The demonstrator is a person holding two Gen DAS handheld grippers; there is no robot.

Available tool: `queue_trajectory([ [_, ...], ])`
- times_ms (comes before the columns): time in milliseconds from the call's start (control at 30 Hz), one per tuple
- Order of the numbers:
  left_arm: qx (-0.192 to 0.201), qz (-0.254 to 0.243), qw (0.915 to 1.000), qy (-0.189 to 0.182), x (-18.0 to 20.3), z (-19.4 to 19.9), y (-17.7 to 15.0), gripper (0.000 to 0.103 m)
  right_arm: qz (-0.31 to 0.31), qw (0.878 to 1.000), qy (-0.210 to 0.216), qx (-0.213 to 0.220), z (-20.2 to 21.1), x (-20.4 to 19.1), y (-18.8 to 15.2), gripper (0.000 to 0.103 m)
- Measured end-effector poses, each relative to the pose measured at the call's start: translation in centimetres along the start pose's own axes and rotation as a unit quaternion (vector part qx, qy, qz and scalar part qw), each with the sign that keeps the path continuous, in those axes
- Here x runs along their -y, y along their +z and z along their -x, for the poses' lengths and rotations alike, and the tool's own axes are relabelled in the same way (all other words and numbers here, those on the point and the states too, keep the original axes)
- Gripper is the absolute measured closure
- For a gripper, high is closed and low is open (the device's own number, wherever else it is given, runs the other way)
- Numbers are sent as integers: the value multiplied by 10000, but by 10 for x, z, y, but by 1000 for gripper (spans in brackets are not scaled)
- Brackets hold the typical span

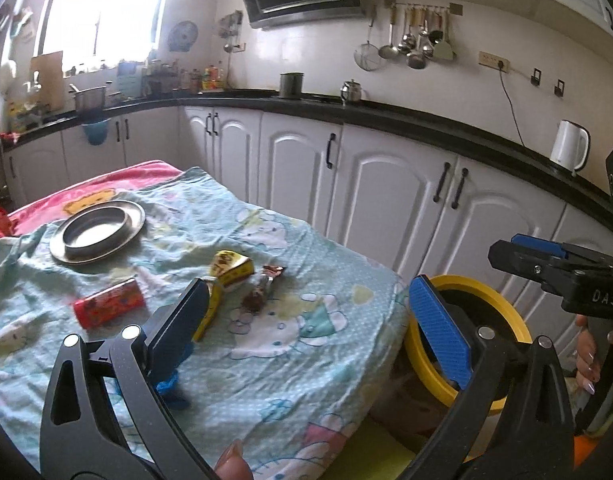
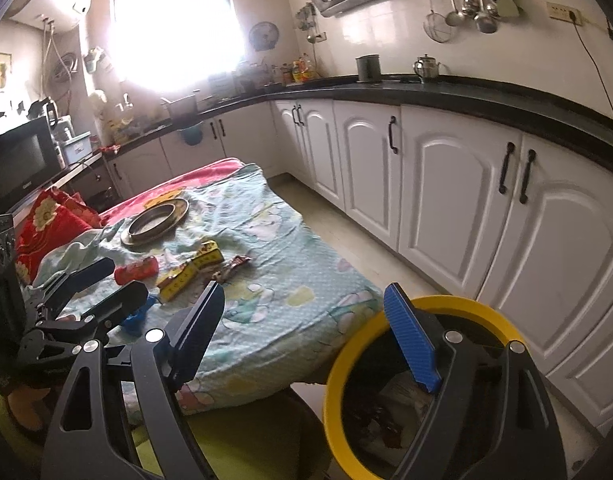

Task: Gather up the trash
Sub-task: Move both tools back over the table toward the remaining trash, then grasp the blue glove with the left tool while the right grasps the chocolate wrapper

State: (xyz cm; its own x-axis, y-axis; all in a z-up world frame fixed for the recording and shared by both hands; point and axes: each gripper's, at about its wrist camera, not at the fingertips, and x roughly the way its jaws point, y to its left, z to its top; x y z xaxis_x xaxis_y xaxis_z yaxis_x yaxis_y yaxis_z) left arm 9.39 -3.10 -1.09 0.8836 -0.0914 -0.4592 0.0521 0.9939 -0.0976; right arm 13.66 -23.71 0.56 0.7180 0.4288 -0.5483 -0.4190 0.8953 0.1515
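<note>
On the cloth-covered table (image 1: 290, 360) lie a red wrapper roll (image 1: 110, 305), a yellow carton (image 1: 231, 267), a long yellow wrapper (image 1: 211, 312), a brown candy wrapper (image 1: 264, 286) and a blue scrap (image 1: 168, 386). They also show in the right wrist view: red roll (image 2: 136, 270), yellow carton (image 2: 208, 255), long wrapper (image 2: 180, 282), brown wrapper (image 2: 232, 268), blue scrap (image 2: 136, 316). A yellow-rimmed bin (image 1: 514, 320) (image 2: 334, 380) stands right of the table. My left gripper (image 1: 306, 320) is open and empty above the table's near edge. My right gripper (image 2: 302, 320) is open and empty over the bin side; it also shows in the left wrist view (image 1: 518, 254).
A metal plate (image 1: 96, 232) (image 2: 156, 222) sits at the table's far end. White cabinets (image 1: 386, 200) under a black counter run along the right. A red cushion (image 2: 50, 220) and a microwave (image 2: 18, 160) are at the left.
</note>
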Motion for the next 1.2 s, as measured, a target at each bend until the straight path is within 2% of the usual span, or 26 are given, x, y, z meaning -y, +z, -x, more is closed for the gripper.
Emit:
queue_trajectory([
  [767,132,626,9960,627,-76,18,-4,11,536,9979,360,-55,-44,-62,23,23],
  [1033,-85,769,9940,774,-98,13,-15,11,726,9965,369,-200,-75,-79,29,23],
  [1200,-390,922,9931,612,-107,2,-26,11,816,9953,355,-375,-103,-86,31,23],
])
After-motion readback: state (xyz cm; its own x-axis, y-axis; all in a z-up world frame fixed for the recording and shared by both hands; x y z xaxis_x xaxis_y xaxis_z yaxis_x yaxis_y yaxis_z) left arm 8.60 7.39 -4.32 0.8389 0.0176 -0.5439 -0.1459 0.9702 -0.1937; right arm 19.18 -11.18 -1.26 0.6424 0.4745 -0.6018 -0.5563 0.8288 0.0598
